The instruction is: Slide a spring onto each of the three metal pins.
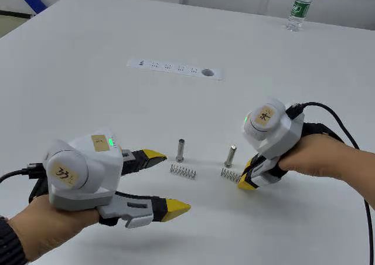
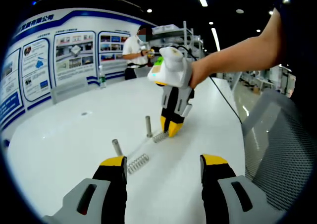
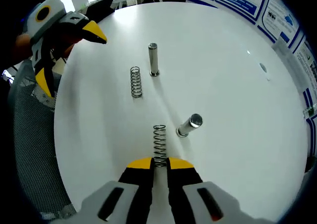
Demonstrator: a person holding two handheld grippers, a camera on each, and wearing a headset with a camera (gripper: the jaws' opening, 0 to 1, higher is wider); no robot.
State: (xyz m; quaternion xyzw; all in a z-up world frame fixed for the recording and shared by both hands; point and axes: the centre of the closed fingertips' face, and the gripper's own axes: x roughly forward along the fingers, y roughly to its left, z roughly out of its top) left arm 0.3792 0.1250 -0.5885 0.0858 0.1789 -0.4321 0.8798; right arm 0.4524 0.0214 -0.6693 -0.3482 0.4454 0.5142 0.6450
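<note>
- The right tool (image 3: 159, 163) is pinching one end of the clamped spring (image 3: 159, 142), its jaws drawn nearly together on the coil, so most of the spring is reaching out ahead of the tips with its far opening clear
- The clamped spring is seemingly lying flat on the bench (image 1: 88, 54), just beside the foot of the right pin (image 1: 231, 155), not yet lifted
- The right pin is standing upright and bare, its top free to take a coil
- The left tool (image 1: 167, 180) is being held low over the bench with its jaws wide apart and nothing between them, pointing toward the loose spring (image 1: 183, 171); it is probably waiting its turn
- The loose spring is lying just beside the left pin (image 1: 180, 149), which is also standing bare
- Each spring is sitting at the foot of its own pin, likely so that each pick is a short lift; the task is speaking of three pins, while the pictures are showing two
- The task is looking barely begun: no spring is on a pin
- The next move is likely calling for tipping the clamped spring upright and centring its open end over the pin top; a thin coil held by one end may be bending or slipping out
- A power strip (image 1: 174, 69) and a water bottle (image 1: 300, 7) are lying well apart from the work, at the far side
</note>
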